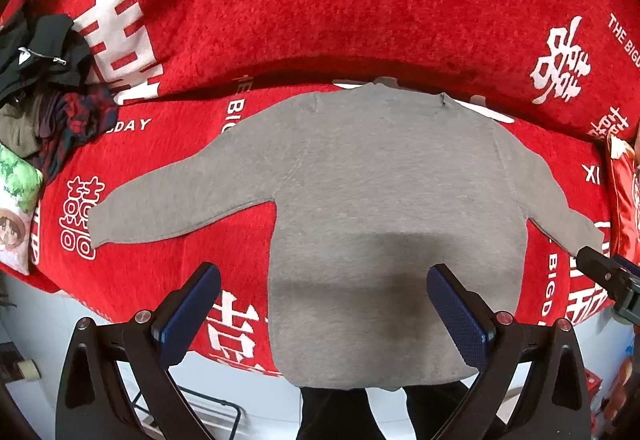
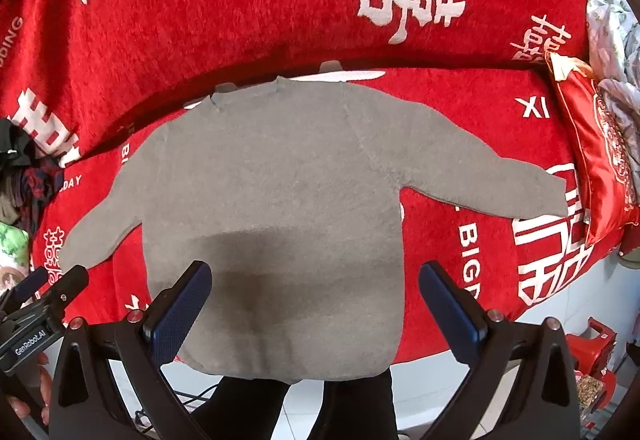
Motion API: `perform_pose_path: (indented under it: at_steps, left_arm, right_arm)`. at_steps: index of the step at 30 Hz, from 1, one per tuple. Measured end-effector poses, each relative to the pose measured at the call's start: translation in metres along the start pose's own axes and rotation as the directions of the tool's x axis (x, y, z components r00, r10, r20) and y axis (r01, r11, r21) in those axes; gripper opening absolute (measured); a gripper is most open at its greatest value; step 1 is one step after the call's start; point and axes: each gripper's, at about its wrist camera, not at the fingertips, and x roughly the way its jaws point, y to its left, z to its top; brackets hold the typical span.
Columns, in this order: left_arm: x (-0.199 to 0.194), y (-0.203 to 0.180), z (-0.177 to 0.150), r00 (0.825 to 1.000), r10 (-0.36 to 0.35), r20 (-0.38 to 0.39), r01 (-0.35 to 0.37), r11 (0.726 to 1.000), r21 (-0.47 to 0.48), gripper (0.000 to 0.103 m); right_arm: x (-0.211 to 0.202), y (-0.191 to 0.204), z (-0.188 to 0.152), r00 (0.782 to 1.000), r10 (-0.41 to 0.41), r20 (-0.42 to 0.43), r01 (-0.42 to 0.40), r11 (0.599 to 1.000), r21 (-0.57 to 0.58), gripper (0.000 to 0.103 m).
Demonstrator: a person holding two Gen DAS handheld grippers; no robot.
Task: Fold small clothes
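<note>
Still unfolded: from left wrist, sweater (image 1: 380, 208) spread flat on red blanket (image 1: 320, 0), sleeves out, hem over the edge; left hand-held gripper (image 1: 324, 304) open, empty. From right wrist, same; right hand-held gripper (image 2: 316, 300) open, empty. All folds left.

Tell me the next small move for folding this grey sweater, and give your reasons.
Probably lower the left gripper to the left sleeve's cuff and pinch it, ready to fold that sleeve across the body. The grey sweater already lies flat on the red blanket with both sleeves spread out, and both grippers hover open above the hem, holding nothing. The right gripper could mirror this.
</note>
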Motion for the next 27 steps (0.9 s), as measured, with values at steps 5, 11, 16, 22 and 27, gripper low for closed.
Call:
perform_pose_path:
  at_steps: [5,11,16,22,27]
  left_arm:
    - [0.004,0.005,0.001,1.000,0.005,-0.004,-0.005,1.000,-0.012,0.103]
    - [0.011,0.012,0.002,1.000,-0.004,-0.013,0.004,1.000,-0.022,0.103]
    - [0.021,0.017,0.003,1.000,0.001,-0.026,-0.002,1.000,-0.022,0.103]
    - [0.035,0.024,0.002,0.999,0.003,-0.041,-0.004,1.000,-0.026,0.103]
    - [0.052,0.031,0.004,0.999,-0.021,-0.042,0.019,0.999,-0.035,0.103]
  right_arm:
    - [0.004,0.006,0.002,1.000,-0.008,-0.016,0.007,1.000,-0.019,0.103]
    - [0.005,0.011,0.003,1.000,-0.031,-0.004,0.031,0.999,-0.031,0.103]
    - [0.013,0.012,0.004,0.999,-0.035,-0.018,0.035,0.999,-0.022,0.103]
    - [0.025,0.017,0.001,0.999,-0.043,-0.034,0.041,0.999,-0.033,0.103]
    - [0.035,0.020,-0.001,0.999,-0.032,-0.031,0.030,0.999,-0.033,0.103]
